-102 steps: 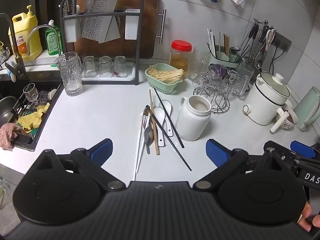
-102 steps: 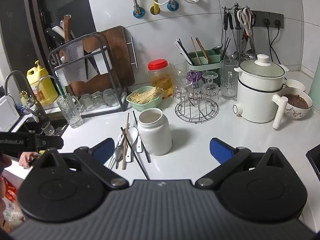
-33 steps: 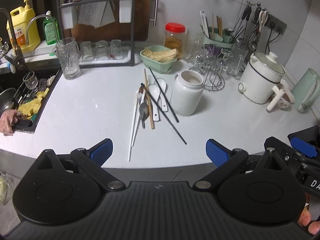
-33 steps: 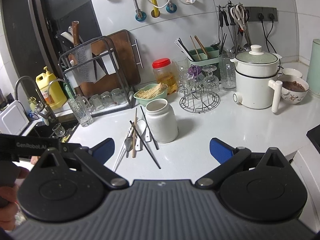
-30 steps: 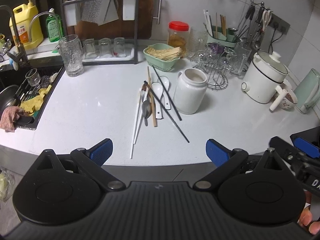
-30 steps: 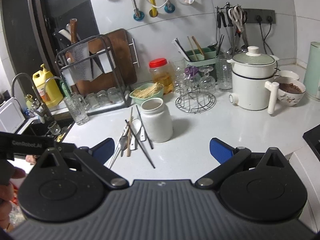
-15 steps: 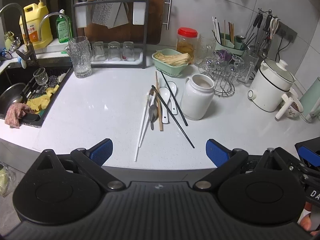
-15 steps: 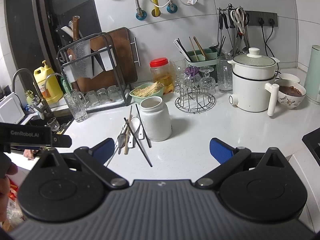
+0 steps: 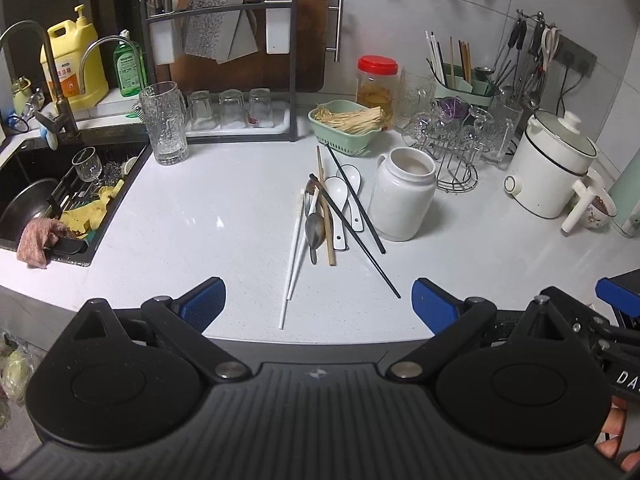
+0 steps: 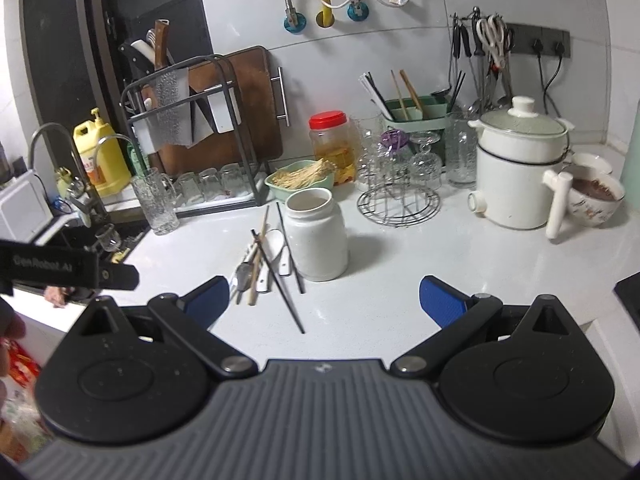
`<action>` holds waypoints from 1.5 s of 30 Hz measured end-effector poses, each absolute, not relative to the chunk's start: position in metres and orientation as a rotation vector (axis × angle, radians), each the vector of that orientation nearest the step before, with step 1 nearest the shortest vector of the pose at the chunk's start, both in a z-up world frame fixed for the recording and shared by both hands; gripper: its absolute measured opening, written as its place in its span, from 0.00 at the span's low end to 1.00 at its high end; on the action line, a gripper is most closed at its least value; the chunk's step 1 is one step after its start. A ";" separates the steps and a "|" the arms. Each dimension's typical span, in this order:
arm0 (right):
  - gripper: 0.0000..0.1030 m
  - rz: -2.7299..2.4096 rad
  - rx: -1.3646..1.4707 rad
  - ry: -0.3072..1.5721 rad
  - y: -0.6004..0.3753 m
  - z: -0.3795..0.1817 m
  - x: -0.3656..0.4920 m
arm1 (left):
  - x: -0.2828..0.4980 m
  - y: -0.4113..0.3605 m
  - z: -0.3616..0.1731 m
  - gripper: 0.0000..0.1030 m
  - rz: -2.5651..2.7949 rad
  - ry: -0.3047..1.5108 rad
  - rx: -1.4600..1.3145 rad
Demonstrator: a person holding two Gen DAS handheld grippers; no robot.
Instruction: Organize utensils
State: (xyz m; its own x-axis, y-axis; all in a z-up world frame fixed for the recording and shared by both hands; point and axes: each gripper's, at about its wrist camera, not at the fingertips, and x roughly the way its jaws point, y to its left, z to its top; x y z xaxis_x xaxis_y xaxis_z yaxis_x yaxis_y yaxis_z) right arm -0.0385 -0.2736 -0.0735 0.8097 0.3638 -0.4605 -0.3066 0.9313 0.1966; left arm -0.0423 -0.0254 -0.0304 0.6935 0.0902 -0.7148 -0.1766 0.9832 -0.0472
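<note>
A pile of utensils lies on the white counter left of a white ceramic jar: white chopsticks, a metal spoon, a wooden chopstick, two white ceramic spoons and black chopsticks. The pile and the jar also show in the right wrist view. My left gripper is open and empty, held above the counter's front edge. My right gripper is open and empty, in front of the jar.
A sink with dishes is at the left. A dish rack with glasses, a green basket, a red-lidded jar, a wire glass stand, a green utensil caddy and a white pot line the back.
Both grippers have drifted slightly towards the counter, and the views have shifted a little. The utensils and jar have not moved. Both grippers stay open.
</note>
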 end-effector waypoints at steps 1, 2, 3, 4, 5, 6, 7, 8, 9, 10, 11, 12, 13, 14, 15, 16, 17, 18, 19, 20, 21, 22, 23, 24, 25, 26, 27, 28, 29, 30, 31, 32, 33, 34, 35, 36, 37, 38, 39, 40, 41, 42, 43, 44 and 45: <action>1.00 0.368 0.124 0.517 -0.274 -0.074 -0.037 | -0.040 -0.025 -0.031 0.98 0.146 0.795 -0.118; 1.00 0.376 0.131 0.515 -0.274 -0.074 -0.036 | -0.038 -0.025 -0.032 0.98 0.142 0.801 -0.123; 1.00 0.379 0.136 0.511 -0.274 -0.074 -0.035 | -0.036 -0.024 -0.032 0.98 0.141 0.804 -0.131; 1.00 0.377 0.137 0.507 -0.273 -0.074 -0.034 | -0.034 -0.024 -0.032 0.98 0.141 0.805 -0.141; 1.00 0.374 0.136 0.508 -0.273 -0.075 -0.032 | -0.031 -0.024 -0.033 0.98 0.140 0.804 -0.149; 1.00 0.370 0.136 0.511 -0.272 -0.076 -0.030 | -0.029 -0.023 -0.033 0.98 0.139 0.803 -0.151; 1.00 0.366 0.135 0.510 -0.272 -0.078 -0.028 | -0.027 -0.023 -0.034 0.98 0.140 0.802 -0.151; 1.00 0.360 0.136 0.511 -0.272 -0.079 -0.026 | -0.024 -0.022 -0.035 0.98 0.144 0.803 -0.154; 1.00 0.357 0.138 0.516 -0.272 -0.081 -0.024 | -0.021 -0.022 -0.036 0.98 0.146 0.806 -0.158; 1.00 0.358 0.141 0.517 -0.272 -0.081 -0.022 | -0.019 -0.021 -0.036 0.98 0.145 0.808 -0.161; 1.00 0.360 0.142 0.514 -0.273 -0.083 -0.020 | -0.016 -0.019 -0.037 0.98 0.143 0.810 -0.164; 1.00 0.359 0.140 0.513 -0.273 -0.084 -0.019 | -0.014 -0.018 -0.038 0.98 0.142 0.812 -0.167; 1.00 0.357 0.137 0.516 -0.273 -0.085 -0.017 | -0.011 -0.018 -0.038 0.98 0.139 0.812 -0.169; 1.00 0.357 0.138 0.517 -0.273 -0.086 -0.016 | -0.009 -0.016 -0.038 0.98 0.134 0.808 -0.172; 1.00 0.358 0.140 0.519 -0.273 -0.087 -0.014 | -0.007 -0.015 -0.039 0.98 0.130 0.803 -0.173; 1.00 0.359 0.141 0.520 -0.273 -0.088 -0.012 | -0.004 -0.014 -0.039 0.98 0.129 0.801 -0.172; 1.00 0.360 0.143 0.522 -0.273 -0.088 -0.011 | -0.001 -0.014 -0.040 0.98 0.130 0.803 -0.170; 1.00 0.360 0.144 0.525 -0.273 -0.089 -0.009 | 0.002 -0.013 -0.040 0.98 0.132 0.805 -0.169; 1.00 0.359 0.146 0.525 -0.273 -0.089 -0.007 | 0.004 -0.013 -0.041 0.98 0.133 0.807 -0.168; 1.00 0.360 0.148 0.522 -0.272 -0.089 -0.006 | 0.008 -0.012 -0.042 0.98 0.134 0.811 -0.168; 1.00 0.362 0.147 0.522 -0.271 -0.090 -0.004 | 0.010 -0.011 -0.043 0.98 0.133 0.814 -0.170; 1.00 0.365 0.147 0.524 -0.270 -0.091 -0.002 | 0.013 -0.010 -0.043 0.98 0.130 0.816 -0.173; 1.00 0.369 0.147 0.525 -0.269 -0.091 0.001 | 0.016 -0.009 -0.044 0.98 0.125 0.817 -0.175; 1.00 0.371 0.147 0.524 -0.268 -0.092 0.002 | 0.019 -0.008 -0.045 0.98 0.123 0.819 -0.175; 1.00 0.373 0.145 0.523 -0.266 -0.092 0.003 | 0.023 -0.007 -0.046 0.98 0.122 0.822 -0.177; 1.00 0.375 0.142 0.521 -0.265 -0.093 0.005 | 0.026 -0.006 -0.047 0.98 0.120 0.828 -0.183; 1.00 0.376 0.138 0.523 -0.263 -0.093 0.007 | 0.030 -0.003 -0.049 0.98 0.115 0.833 -0.190; 1.00 0.378 0.136 0.525 -0.261 -0.094 0.008 | 0.034 -0.002 -0.050 0.98 0.111 0.839 -0.195; 1.00 0.382 0.139 0.526 -0.260 -0.095 0.010 | 0.037 0.000 -0.051 0.98 0.110 0.845 -0.196; 1.00 0.385 0.142 0.527 -0.259 -0.095 0.012 | 0.041 0.002 -0.052 0.98 0.108 0.849 -0.193; 1.00 0.387 0.144 0.528 -0.257 -0.095 0.014 | 0.045 0.003 -0.054 0.98 0.105 0.856 -0.189; 1.00 0.387 0.144 0.528 -0.256 -0.095 0.017 | 0.049 0.005 -0.055 0.98 0.100 0.864 -0.186; 1.00 0.385 0.144 0.528 -0.254 -0.096 0.019 | 0.052 0.007 -0.057 0.98 0.097 0.872 -0.187; 1.00 0.382 0.143 0.529 -0.253 -0.096 0.022 | 0.056 0.009 -0.059 0.98 0.096 0.879 -0.189; 1.00 0.379 0.143 0.532 -0.251 -0.097 0.025 | 0.060 0.012 -0.061 0.98 0.094 0.885 -0.190; 1.00 0.378 0.142 0.537 -0.249 -0.099 0.027 | 0.063 0.014 -0.063 0.98 0.090 0.891 -0.190; 1.00 0.376 0.142 0.543 -0.246 -0.100 0.030 | 0.067 0.016 -0.065 0.98 0.086 0.896 -0.188; 1.00 0.374 0.141 0.547 -0.244 -0.101 0.032 | 0.070 0.019 -0.067 0.98 0.082 0.901 -0.187; 1.00 0.371 0.139 0.551 -0.242 -0.102 0.034 | 0.074 0.021 -0.068 0.98 0.078 0.906 -0.187; 1.00 0.369 0.137 0.553 -0.239 -0.102 0.036 | 0.077 0.024 -0.070 0.98 0.075 0.910 -0.187; 1.00 0.366 0.135 0.554 -0.237 -0.103 0.038 | 0.081 0.027 -0.072 0.98 0.073 0.913 -0.188; 1.00 0.364 0.133 0.556 -0.234 -0.103 0.040 | 0.085 0.030 -0.073 0.98 0.070 0.917 -0.191; 1.00 0.362 0.131 0.559 -0.231 -0.104 0.043 | 0.088 0.033 -0.075 0.98 0.068 0.920 -0.194; 1.00 0.361 0.130 0.562 -0.229 -0.104 0.045 | 0.092 0.036 -0.076 0.98 0.065 0.923 -0.199; 1.00 0.358 0.127 0.565 -0.226 -0.105 0.048 | 0.096 0.039 -0.078 0.98 0.061 0.927 -0.204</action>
